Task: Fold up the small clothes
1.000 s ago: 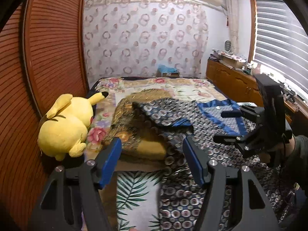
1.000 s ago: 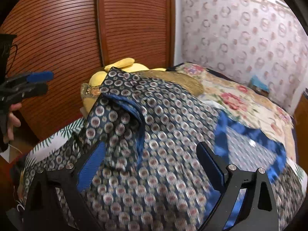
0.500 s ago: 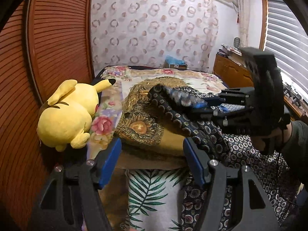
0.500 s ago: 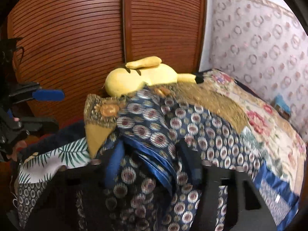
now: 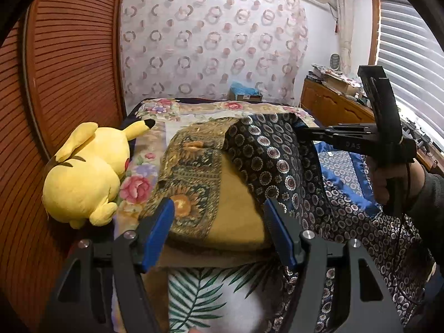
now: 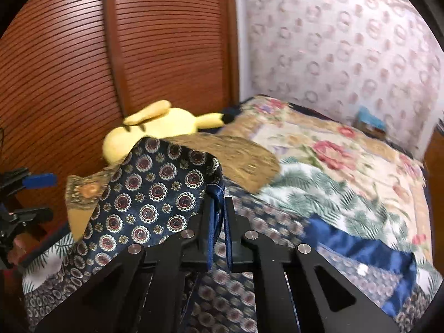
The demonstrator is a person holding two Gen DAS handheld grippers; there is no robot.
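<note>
Garment [image 6: 155, 194]: dark medallion print, blue satin trim; draped over the bed [image 5: 194, 111], one edge lifted.
Handling: judged light, limp, slippery; likely to sag and slide from a loose pinch.
Hold: best at the doubled satin hem, near a corner.
Right gripper [image 6: 217, 208]: fingers have just closed, pinching the blue hem.
Left gripper [image 5: 219, 222]: fingers apart, empty, above a mustard cloth [image 5: 194, 172].
Plush [image 5: 86, 174]: beside the garment.

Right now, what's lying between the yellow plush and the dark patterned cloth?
In the left wrist view, a gold cloth lies on the bed between the plush and the dark cloth, whose edge overlaps it.
</note>
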